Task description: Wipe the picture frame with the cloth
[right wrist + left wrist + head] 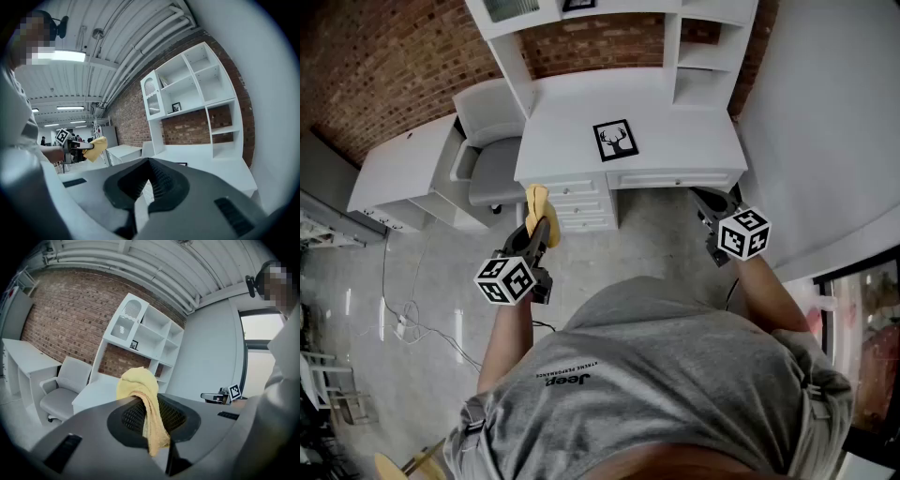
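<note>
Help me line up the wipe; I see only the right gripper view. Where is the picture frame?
Observer: In the head view the picture frame lies on the white desk, deer print showing, with nothing touching it.
Operator: Is the cloth actually gripped?
Observer: Yes. The left gripper view shows the left gripper shut on the yellow cloth, which bunches above the jaws and drapes down over them.

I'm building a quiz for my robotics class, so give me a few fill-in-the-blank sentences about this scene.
The left gripper is shut on a ____ cloth.
The picture frame lies on the white ____.
The frame shows a black ____ silhouette.
Missing words: yellow; desk; deer.
</note>
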A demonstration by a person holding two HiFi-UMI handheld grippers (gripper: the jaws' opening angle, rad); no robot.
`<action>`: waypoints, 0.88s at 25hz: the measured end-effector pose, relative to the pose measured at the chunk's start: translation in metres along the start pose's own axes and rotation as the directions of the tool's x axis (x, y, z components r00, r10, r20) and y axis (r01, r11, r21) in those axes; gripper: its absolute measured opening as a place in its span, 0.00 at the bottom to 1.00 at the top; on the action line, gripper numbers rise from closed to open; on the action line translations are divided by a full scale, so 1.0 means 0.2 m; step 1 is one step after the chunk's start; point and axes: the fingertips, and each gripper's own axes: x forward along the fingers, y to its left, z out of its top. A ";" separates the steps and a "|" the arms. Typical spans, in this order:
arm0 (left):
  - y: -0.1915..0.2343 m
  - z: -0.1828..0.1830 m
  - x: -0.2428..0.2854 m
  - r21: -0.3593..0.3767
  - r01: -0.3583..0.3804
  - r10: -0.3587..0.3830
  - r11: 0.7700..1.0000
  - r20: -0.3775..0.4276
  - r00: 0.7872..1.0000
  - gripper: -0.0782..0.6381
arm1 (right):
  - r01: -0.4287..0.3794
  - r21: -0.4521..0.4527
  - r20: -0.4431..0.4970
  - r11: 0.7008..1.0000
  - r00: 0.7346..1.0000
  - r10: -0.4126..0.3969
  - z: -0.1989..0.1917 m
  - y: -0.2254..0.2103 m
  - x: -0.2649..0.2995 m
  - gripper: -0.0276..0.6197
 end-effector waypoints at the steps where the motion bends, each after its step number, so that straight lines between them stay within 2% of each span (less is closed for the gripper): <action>1: -0.01 0.00 0.01 -0.002 0.002 -0.002 1.000 0.000 1.000 0.20 | -0.001 -0.002 0.000 1.000 1.000 0.001 0.00 -0.01 -0.01 0.05; 11: -0.17 0.00 0.09 0.013 0.003 -0.003 1.000 -0.002 1.000 0.20 | -0.017 -0.009 0.005 1.000 1.000 0.017 0.04 -0.10 -0.12 0.05; 22: -0.51 -0.03 0.21 0.042 0.011 -0.011 0.999 -0.012 1.000 0.20 | -0.037 -0.028 0.036 0.999 0.999 0.038 0.05 -0.23 -0.41 0.05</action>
